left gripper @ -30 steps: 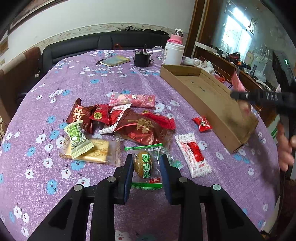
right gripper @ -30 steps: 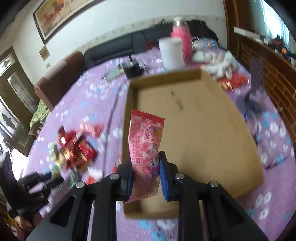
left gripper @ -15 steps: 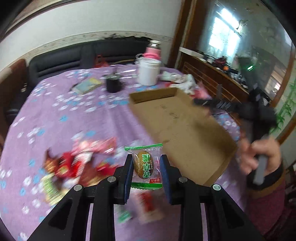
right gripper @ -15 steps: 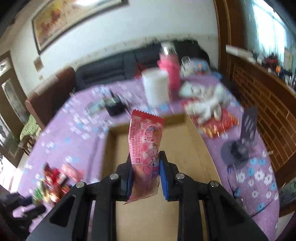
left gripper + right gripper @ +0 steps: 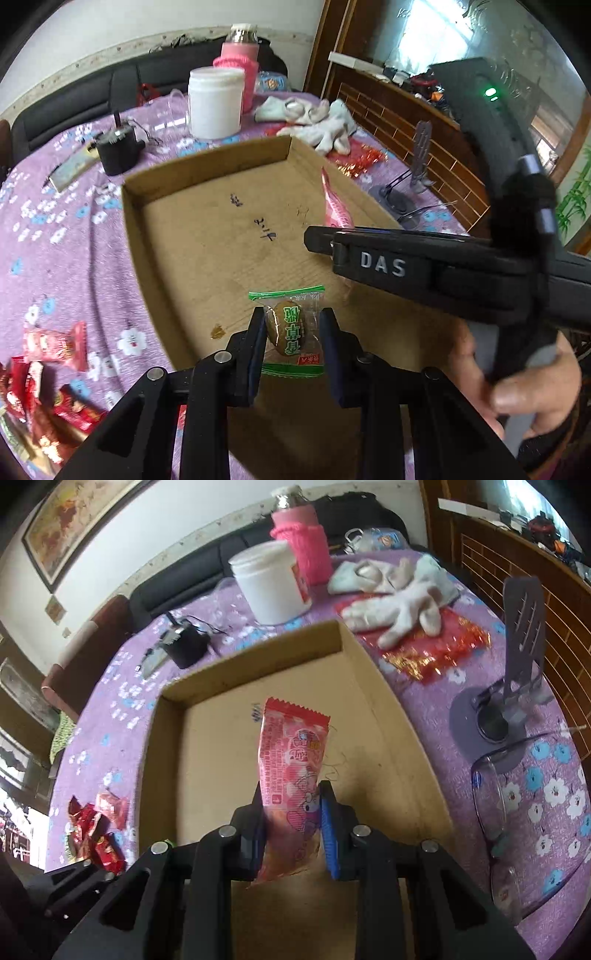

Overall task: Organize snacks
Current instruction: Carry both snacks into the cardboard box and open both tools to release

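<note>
1. While both hands hover over the cardboard tray [image 5: 207,236] on the purple flowered tablecloth [image 5: 66,258], the left gripper [image 5: 293,354] is clamped on a green-trimmed clear packet [image 5: 290,328] holding a brown sweet, poised above the tray's near end.

2. Alongside it, the right gripper [image 5: 293,827] pinches a long pink snack packet [image 5: 291,771] upright over the tray floor; in the left wrist view its tip [image 5: 334,206] shows above that gripper's black body.

3. Nothing lies in the tray as far as either view shows, so this reads as the first drop of the sort. More red-wrapped snacks [image 5: 48,376] wait in a heap on the cloth, left of the tray.

4. Doing the step well likely means lowering each packet close to the cardboard before letting go, so the light wrappers land flat rather than flutter over the low wall.

5. Setting the two apart, one toward each side, would leave room for the rest.

6. One risk: the two tools sit close together, and a hurried release could knock one packet with the other's fingers.

7. A white jar [image 5: 271,585], a pink-sleeved bottle [image 5: 304,550] and white gloves [image 5: 399,605] stand beyond the tray's far wall, clear of the work.
</note>
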Motion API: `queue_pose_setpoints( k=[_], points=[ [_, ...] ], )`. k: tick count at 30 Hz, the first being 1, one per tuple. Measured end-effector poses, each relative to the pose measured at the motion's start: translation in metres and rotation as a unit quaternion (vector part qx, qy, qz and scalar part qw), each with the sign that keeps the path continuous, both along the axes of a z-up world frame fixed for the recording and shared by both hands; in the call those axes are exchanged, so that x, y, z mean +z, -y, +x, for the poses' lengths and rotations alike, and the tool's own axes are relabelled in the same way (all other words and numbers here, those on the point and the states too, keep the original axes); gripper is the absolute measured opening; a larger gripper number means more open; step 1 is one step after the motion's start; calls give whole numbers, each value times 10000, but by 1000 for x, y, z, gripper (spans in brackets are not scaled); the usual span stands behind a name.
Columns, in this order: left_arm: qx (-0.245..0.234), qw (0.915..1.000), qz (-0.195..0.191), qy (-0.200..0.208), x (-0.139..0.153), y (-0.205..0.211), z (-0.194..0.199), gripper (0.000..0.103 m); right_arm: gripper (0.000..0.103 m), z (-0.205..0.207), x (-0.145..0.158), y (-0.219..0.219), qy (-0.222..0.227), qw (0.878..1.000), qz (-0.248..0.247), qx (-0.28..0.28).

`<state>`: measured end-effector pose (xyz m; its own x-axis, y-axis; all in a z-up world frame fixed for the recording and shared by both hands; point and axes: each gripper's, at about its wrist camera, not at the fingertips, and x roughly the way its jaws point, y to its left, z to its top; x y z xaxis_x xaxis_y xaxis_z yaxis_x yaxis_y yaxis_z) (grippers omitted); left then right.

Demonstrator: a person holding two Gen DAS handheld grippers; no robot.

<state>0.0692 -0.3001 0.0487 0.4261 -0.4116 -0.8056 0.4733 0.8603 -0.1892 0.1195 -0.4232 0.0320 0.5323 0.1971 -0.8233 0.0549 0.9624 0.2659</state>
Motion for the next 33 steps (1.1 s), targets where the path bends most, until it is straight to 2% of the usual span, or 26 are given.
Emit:
queue_pose_setpoints(
  k=[9, 11, 13, 14, 15, 17, 22, 27, 31, 33],
  points=[
    [140, 9998, 89, -73, -17, 0, 7, 29, 25, 2, -7, -1, -135, 9998, -114, -74],
    [177, 9998, 73, -43, -17, 0, 7, 29, 28, 2, -6, -4, -137, 9997, -216, -59],
    [140, 9999, 52, -59, -17, 0, 7, 29, 39, 2, -5, -5, -101, 9995, -287, -76],
    [145, 9999, 51, -48, -16, -1, 6, 32, 40, 1, -4, -5, -84, 9995, -302, -78],
    [162, 9998, 45, -44, -16, -1, 6, 42, 41, 0, -3, -4, -61, 9995, -304, -77],
    [192, 9998, -22, -22, -12, -3, 5, 53, 43, -2, 1, -3, 14, 9996, -260, -89],
    [225, 9996, -123, 88, 1, -17, -5, 53, 43, -8, 13, 1, 314, 9995, 26, -61],
    [463, 9982, -271, 268, 17, -63, -27, 53, 43, -18, 30, -16, 644, 9970, 213, 376],
    [805, 9955, -462, 196, 21, -109, -41, 53, 43, -29, 40, -48, 785, 9895, 450, 1131],
    [889, 9951, -361, 250, 21, -128, -52, 54, 43, -37, 45, -65, 867, 9829, 505, 1546]
  ],
)
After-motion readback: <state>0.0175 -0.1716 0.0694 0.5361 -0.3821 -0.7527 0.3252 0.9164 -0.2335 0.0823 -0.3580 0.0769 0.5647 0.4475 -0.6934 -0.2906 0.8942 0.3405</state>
